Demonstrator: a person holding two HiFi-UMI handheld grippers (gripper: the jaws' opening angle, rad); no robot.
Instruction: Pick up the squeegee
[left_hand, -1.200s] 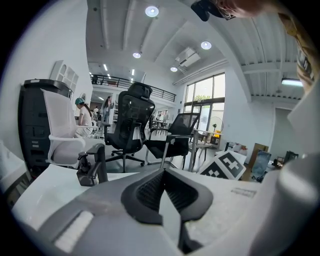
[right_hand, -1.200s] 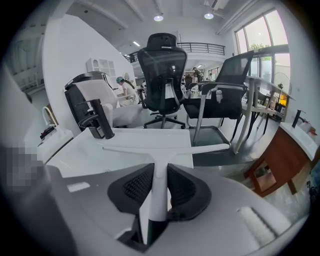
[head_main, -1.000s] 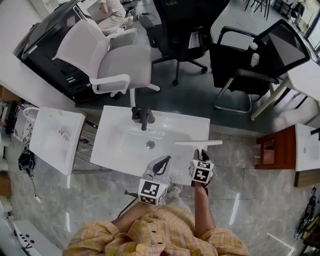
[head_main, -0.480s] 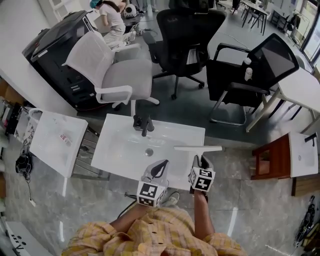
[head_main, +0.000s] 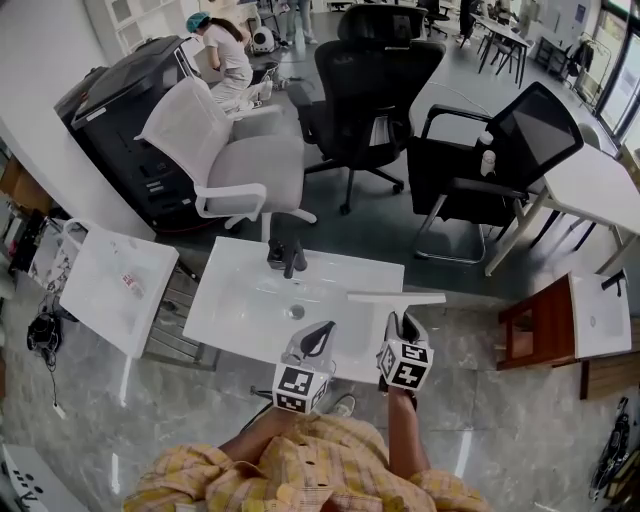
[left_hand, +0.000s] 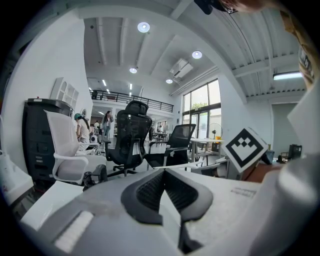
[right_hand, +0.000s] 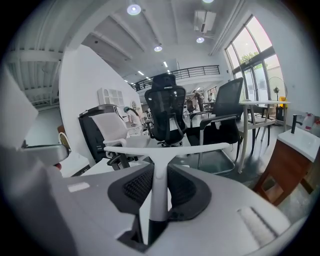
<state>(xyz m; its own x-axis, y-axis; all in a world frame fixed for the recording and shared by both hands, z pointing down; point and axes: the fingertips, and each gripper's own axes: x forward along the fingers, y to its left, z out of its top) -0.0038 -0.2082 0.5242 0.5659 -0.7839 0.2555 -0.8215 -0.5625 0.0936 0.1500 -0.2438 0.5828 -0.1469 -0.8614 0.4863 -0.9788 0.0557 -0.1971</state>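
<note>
The white squeegee (head_main: 396, 298) hangs over the right part of the white sink basin (head_main: 240, 300), its blade level and crosswise. My right gripper (head_main: 402, 322) is shut on its handle. In the right gripper view the handle (right_hand: 159, 190) stands upright between the dark pads, and the blade (right_hand: 167, 148) spreads out above them. My left gripper (head_main: 318, 335) hovers over the basin's near edge, left of the right one. In the left gripper view its jaws (left_hand: 164, 175) meet at the tips with nothing between them. The right gripper's marker cube (left_hand: 245, 147) shows at its right.
A dark faucet (head_main: 285, 250) stands at the basin's far edge. A white side table (head_main: 115, 280) is at the left, a wooden stand (head_main: 540, 320) at the right. A white office chair (head_main: 225, 150) and black chairs (head_main: 370, 80) stand beyond the sink.
My right gripper has risen with the squeegee still in it. My left gripper has risen a little. More of the room beyond the sink has come into view.
</note>
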